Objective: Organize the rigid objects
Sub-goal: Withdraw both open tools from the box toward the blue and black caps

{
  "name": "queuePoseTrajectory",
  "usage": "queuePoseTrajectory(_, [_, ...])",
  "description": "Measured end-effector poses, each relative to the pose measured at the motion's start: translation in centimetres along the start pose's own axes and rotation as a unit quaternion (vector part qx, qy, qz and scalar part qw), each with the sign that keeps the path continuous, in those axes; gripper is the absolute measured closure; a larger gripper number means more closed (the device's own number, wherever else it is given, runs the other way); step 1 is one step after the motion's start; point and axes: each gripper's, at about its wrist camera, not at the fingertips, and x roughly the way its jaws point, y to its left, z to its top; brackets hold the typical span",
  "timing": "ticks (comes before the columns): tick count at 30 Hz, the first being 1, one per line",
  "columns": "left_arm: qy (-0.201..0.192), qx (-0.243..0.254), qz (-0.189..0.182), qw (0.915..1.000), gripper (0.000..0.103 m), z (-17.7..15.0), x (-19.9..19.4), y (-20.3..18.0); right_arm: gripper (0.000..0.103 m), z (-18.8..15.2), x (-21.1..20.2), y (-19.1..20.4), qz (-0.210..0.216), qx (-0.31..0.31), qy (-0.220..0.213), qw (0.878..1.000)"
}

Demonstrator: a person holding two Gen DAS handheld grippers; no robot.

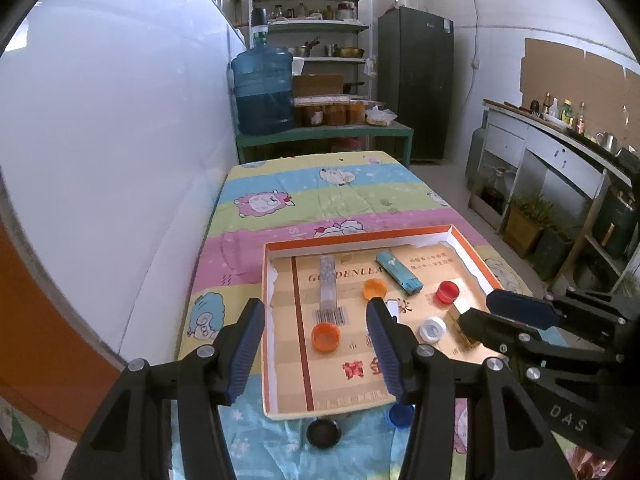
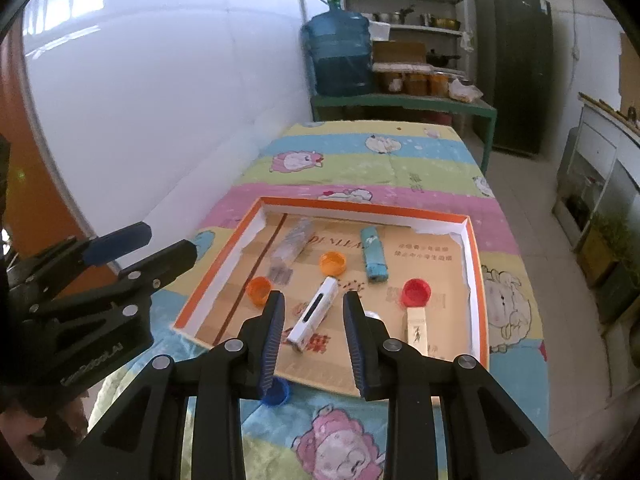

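Mostly, the small items were seen gathered in the orange-rimmed tray (image 2: 478, 280); a blue cap (image 2: 276, 394) and a black cap (image 1: 323, 433) were left outside on the tabletop (image 1: 360, 196). Nothing was held: left gripper (image 1: 316, 344) spread wide, right gripper (image 2: 314, 332) parted, empty.

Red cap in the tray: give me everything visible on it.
The red cap is a small round bottle cap, glossy plastic by the look, with a ribbed side wall. It sits flat on the printed floor of the orange-rimmed tray, toward the tray's right side, apart from the other caps. In the right wrist view a narrow cream box lies just in front of it, close or touching; I cannot tell which. No jaws touch it. Whether its open side faces up is unclear.
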Motion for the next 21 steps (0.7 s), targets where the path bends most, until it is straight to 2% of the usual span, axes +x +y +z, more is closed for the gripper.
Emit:
queuePoseTrajectory(12, [-0.006,-0.023,-0.009,0.9997,0.050,-2.5,-2.7,1.1,0.072,-3.6,-2.3,2.0,0.018,-0.007,0.000,1.000])
queuePoseTrajectory(21, [0.014,-0.041,-0.021,0.9988,0.050,-5.6,-2.2,1.6,0.072,-6.6,-0.6,2.2,0.021,0.004,0.032,0.999])
